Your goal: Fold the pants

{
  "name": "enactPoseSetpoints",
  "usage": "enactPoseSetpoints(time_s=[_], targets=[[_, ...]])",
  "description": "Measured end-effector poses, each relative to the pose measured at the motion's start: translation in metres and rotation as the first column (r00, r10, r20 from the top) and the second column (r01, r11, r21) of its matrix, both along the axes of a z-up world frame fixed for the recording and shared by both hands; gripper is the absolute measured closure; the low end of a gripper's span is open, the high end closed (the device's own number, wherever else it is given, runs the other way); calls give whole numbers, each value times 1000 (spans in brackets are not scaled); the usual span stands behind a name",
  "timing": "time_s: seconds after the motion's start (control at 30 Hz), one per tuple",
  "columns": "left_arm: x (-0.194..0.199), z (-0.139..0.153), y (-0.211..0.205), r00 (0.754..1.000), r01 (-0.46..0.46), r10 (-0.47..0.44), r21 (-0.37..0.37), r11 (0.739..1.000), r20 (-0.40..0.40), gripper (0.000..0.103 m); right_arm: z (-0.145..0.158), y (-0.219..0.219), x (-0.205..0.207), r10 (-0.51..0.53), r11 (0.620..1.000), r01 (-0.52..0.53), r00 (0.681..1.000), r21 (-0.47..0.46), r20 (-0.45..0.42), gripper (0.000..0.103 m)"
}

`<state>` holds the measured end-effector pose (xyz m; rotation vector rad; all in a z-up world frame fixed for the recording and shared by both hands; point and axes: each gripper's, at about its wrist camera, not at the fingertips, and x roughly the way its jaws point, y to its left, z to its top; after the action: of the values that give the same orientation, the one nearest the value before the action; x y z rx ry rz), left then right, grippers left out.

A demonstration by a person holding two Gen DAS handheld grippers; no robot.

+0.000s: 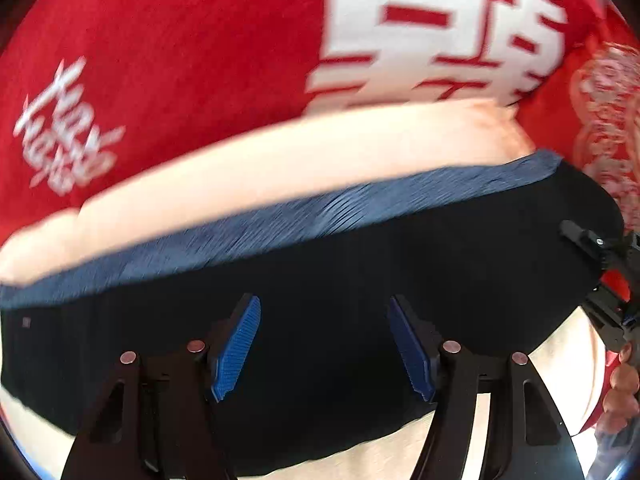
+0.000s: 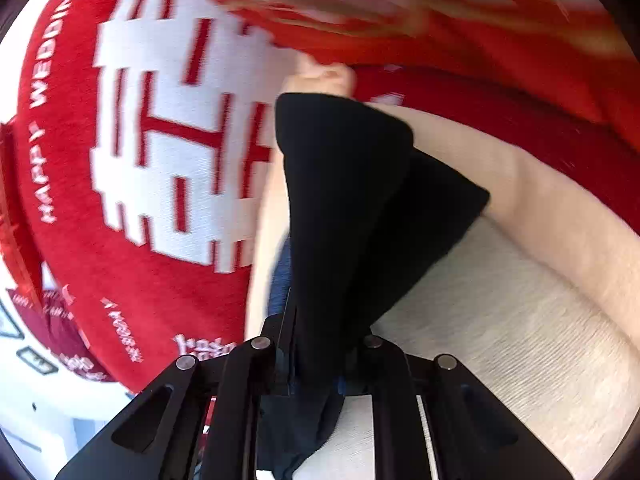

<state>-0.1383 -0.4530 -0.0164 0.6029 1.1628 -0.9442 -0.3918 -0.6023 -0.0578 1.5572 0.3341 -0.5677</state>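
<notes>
The black pants [image 1: 360, 264] lie across a cream cushion [image 1: 280, 160], with a blue-grey ribbed waistband [image 1: 280, 220] along their far edge. My left gripper [image 1: 324, 344] is open just above the black fabric, its blue pads [image 1: 236, 348] spread wide with nothing between them. My right gripper [image 2: 316, 360] is shut on the pants [image 2: 344, 200], which rise from its jaws as a black folded flap. The right gripper also shows at the right edge of the left wrist view [image 1: 600, 248], at the end of the pants.
A red blanket [image 1: 180, 60] with large white characters and lettering lies behind the cushion; it also fills the left of the right wrist view [image 2: 132, 160]. A cream woven surface [image 2: 500, 340] lies under the pants. A person's fingers [image 1: 620, 384] show at the right edge.
</notes>
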Motion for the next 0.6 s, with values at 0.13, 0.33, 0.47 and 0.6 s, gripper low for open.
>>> enactPoseSetpoints(time_s=[0.13, 0.33, 0.47, 0.6], targets=[[-23, -29, -19, 998, 57, -56, 40, 998, -42, 34, 28, 5, 13, 55, 996, -56, 998, -69, -21, 88], [-29, -35, -2, 998, 62, -63, -41, 997, -23, 34, 66, 20, 46, 157, 963, -187, 975, -196, -159, 88], [-24, -35, 6, 996, 77, -80, -72, 994, -33, 34, 89, 35, 71, 205, 925, -275, 942, -262, -264, 88], [-12, -30, 16, 990, 90, -100, -100, 991, -98, 32, 114, 57, 103, 246, 867, -382, 887, -322, -390, 88]])
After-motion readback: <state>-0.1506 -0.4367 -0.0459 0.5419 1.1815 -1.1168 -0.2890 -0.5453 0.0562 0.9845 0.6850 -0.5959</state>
